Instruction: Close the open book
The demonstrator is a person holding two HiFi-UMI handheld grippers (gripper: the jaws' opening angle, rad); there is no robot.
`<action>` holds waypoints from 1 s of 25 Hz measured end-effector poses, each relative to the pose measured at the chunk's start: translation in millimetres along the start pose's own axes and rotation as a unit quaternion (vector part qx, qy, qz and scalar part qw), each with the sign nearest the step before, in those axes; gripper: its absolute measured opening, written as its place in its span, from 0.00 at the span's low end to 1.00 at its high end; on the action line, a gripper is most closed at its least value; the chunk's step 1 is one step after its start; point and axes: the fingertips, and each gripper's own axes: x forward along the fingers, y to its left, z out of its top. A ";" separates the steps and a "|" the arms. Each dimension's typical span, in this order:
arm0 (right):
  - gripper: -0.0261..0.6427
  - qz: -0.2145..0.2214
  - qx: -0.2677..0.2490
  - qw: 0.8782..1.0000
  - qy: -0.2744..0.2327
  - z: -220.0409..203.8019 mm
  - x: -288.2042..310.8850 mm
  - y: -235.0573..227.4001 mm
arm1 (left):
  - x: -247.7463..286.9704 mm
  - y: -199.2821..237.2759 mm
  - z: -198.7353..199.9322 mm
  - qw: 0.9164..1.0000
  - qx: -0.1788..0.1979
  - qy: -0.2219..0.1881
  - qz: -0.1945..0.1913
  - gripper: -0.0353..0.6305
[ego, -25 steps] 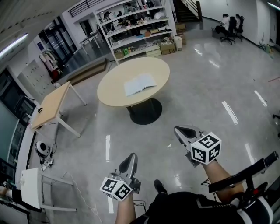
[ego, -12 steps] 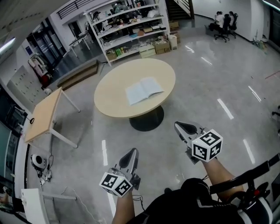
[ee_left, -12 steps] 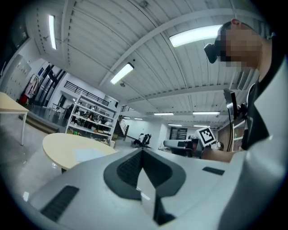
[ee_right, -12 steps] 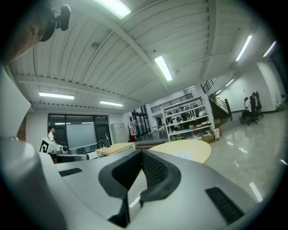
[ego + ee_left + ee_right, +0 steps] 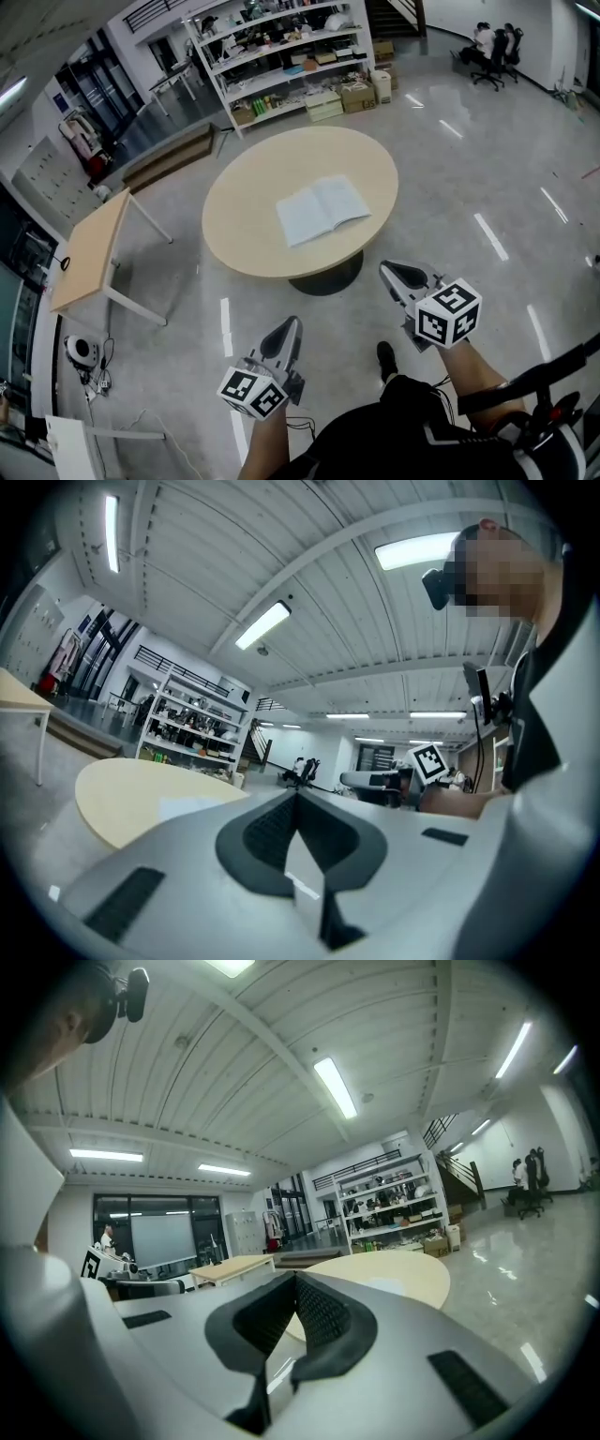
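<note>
Book [image 5: 322, 209] has drawn nearer; only head view shows its open pages.

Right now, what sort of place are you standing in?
Probably an open workshop or lab hall: long, crowded shelves along the back, a round table with an open book on it, and people seated in the far corner.

Left gripper [image 5: 287, 326] and right gripper [image 5: 392, 273]: grey bodies, black pads [image 5: 265, 832], white cubes [image 5: 251, 392] with black markers. Clothing [image 5: 412, 442]: black.
</note>
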 end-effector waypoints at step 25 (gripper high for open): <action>0.04 -0.029 0.006 1.000 -0.011 83.8 310.4 -205.4 | 281.1 264.9 85.1 0.999 0.034 0.004 -0.028 0.04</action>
